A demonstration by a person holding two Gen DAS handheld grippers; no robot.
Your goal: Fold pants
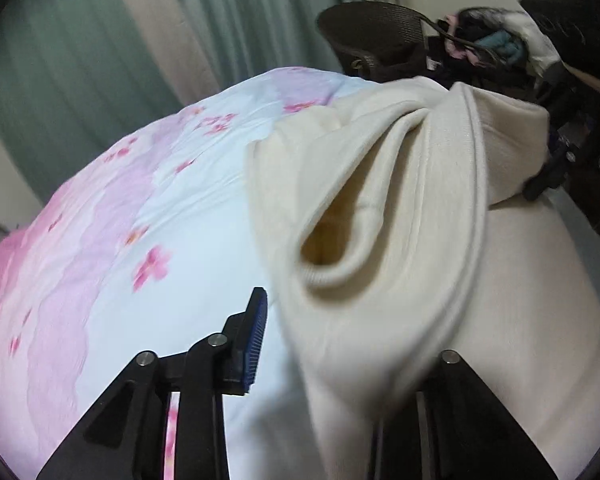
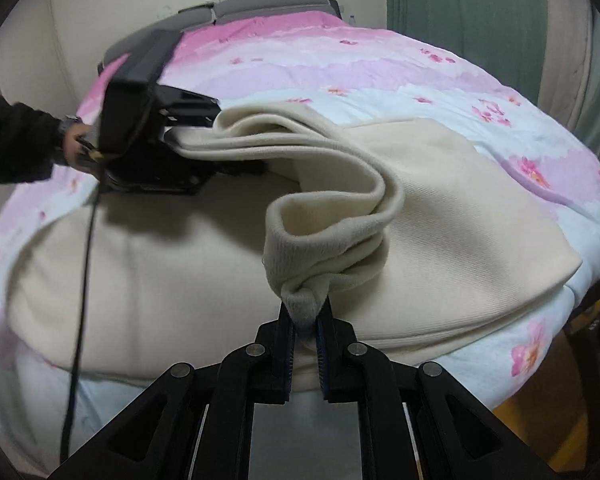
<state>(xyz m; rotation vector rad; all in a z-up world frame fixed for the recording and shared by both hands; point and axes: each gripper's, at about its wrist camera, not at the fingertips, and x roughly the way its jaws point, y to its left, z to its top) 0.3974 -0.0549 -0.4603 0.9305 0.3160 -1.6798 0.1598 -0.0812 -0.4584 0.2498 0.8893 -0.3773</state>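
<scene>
The right gripper (image 2: 305, 320) pinches the cream knit pants (image 2: 220, 248) on the pink floral bedcover (image 2: 380, 64), while the left gripper (image 1: 340, 320) stands parted around the cloth, beside a dark mesh chair (image 1: 376, 36).

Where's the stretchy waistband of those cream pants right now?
In the right wrist view the waistband hangs mid-frame above the pants on the floral bedspread, strung between the right gripper and the left gripper.

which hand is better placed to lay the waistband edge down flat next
Right, probably. The right tongs pinch a bunched bit of the cream pants just above the lower layer on the floral bedspread. The left tongs stand apart around the hem, the grip looking loose.
</scene>
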